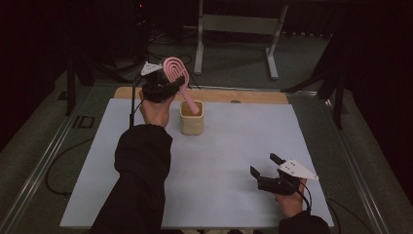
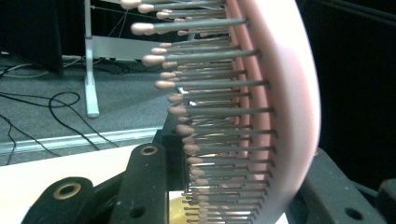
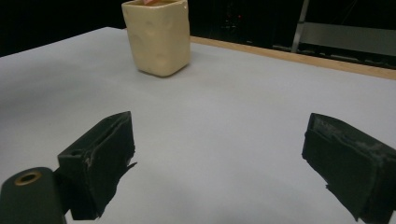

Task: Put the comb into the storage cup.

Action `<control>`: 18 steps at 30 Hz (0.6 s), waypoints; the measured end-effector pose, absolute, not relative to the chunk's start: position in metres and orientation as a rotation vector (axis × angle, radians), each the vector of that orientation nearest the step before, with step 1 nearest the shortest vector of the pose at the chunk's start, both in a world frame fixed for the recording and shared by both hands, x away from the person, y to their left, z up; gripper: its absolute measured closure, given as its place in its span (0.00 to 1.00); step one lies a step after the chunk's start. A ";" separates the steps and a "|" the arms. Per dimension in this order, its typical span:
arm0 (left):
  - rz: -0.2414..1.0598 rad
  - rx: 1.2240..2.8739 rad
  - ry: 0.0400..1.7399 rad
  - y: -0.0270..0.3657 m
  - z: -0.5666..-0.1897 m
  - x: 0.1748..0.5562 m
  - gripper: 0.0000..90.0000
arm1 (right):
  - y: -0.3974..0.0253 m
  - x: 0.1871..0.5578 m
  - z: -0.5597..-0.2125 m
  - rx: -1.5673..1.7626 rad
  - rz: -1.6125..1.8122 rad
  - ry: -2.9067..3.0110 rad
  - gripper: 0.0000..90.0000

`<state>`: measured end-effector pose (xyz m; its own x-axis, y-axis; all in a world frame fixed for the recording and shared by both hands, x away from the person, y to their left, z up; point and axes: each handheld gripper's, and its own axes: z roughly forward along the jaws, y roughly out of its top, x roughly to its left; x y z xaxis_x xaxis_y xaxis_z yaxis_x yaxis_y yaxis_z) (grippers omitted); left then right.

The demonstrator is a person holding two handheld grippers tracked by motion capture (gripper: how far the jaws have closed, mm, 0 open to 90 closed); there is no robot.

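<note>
Left gripper (image 1: pixel 163 84) raised over the far left part of the table (image 1: pixel 234 161), jaws clamped on the head of a pink hairbrush (image 1: pixel 176 73). Brush tilted, handle pointing down into the cream cup (image 1: pixel 192 122), which stands upright just right of the left hand; whether the handle touches the cup's bottom cannot be told. Left gripper view: bristles (image 2: pixel 210 112) close up, pink back to the right. Right gripper (image 1: pixel 265 170) near the table's near right corner, well apart from the cup, jaws spread wide, holding nothing.

Black sleeves, black claws (image 1: pixel 263 166) topped by grey three-cornered plates.
</note>
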<state>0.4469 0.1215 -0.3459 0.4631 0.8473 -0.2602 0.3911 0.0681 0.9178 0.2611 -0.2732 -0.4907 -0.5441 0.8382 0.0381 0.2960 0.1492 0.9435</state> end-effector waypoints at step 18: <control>0.485 1.548 1.123 0.114 -0.352 0.449 0.71 | -0.274 0.261 -0.491 1.077 1.396 1.921 0.10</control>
<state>0.4494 0.1137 -0.3525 0.4649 0.8479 -0.2550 0.3953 0.0589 0.9167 0.2614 -0.2737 -0.4907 -0.5430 0.8390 0.0365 0.2937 0.1490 0.9442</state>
